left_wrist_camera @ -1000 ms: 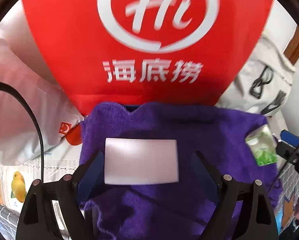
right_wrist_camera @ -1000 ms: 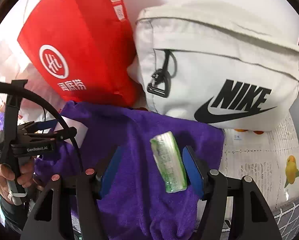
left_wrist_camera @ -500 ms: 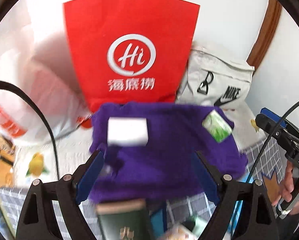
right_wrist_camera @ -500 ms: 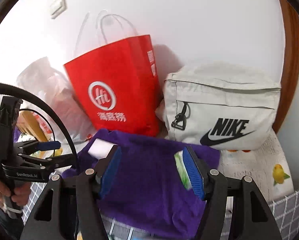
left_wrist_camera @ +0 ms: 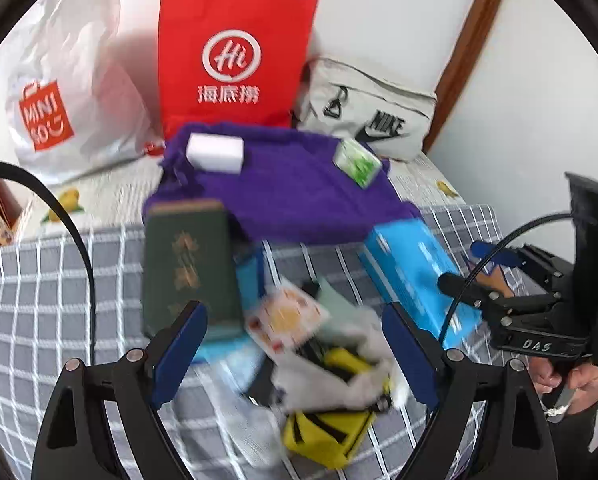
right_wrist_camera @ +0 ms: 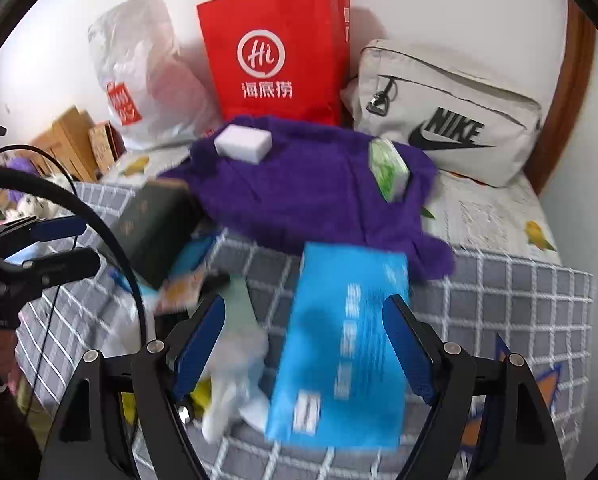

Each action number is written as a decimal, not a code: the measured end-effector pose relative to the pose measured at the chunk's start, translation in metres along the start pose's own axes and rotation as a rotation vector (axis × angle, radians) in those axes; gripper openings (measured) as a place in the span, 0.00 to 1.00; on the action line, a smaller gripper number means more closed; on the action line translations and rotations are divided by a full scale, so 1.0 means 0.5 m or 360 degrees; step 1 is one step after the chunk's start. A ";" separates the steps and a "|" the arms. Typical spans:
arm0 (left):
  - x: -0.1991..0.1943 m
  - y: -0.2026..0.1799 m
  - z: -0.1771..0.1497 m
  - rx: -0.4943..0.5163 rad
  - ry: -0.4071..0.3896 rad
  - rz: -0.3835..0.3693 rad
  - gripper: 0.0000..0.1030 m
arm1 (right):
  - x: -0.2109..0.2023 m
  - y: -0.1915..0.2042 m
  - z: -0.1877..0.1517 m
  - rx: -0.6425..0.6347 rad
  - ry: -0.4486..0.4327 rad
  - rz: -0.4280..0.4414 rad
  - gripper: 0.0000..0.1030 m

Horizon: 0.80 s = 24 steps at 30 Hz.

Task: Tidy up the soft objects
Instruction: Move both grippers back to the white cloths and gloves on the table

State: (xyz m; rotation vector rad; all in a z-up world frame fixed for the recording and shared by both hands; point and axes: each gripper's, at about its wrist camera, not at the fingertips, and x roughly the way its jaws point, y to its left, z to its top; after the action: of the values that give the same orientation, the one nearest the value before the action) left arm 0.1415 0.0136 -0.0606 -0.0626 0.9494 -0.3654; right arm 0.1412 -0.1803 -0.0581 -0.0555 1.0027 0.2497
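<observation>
A fuzzy purple towel [left_wrist_camera: 299,196] is lying rumpled on the bed [left_wrist_camera: 39,280], carrying a white sponge [left_wrist_camera: 215,153] and a green tissue pack [left_wrist_camera: 358,163]. Both the left gripper [left_wrist_camera: 295,354] and right gripper [right_wrist_camera: 305,344] are hovering with jaws spread, gripping nothing.

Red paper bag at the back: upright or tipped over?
Upright. The red paper bag stands against the wall behind the purple towel, handles pointing up and logo reading level.

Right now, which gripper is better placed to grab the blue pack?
Right. The right gripper is open with the blue pack between its fingers; the left gripper faces the yellow clutter, pack off to its side.
</observation>
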 end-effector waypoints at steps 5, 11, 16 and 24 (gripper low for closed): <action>0.012 -0.039 -0.071 0.0097 0.0030 0.0048 0.85 | -0.053 0.001 -0.064 0.0015 -0.0007 -0.0068 0.82; 0.052 -0.054 -0.107 0.0042 0.0098 0.0044 0.86 | -0.139 -0.033 -0.141 0.0095 -0.0205 -0.0029 0.82; 0.109 -0.088 -0.111 0.0116 0.0202 0.0125 0.86 | -0.151 -0.060 -0.179 0.0248 -0.0147 0.0140 0.82; 0.105 -0.079 -0.117 0.0100 0.0176 0.0131 0.43 | -0.186 -0.034 -0.208 0.0139 -0.0217 0.0010 0.81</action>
State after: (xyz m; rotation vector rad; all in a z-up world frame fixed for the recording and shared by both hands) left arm 0.1114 -0.0347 -0.1276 0.0545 1.0457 -0.3253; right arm 0.0117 -0.2305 -0.0371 0.0433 0.8768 0.2122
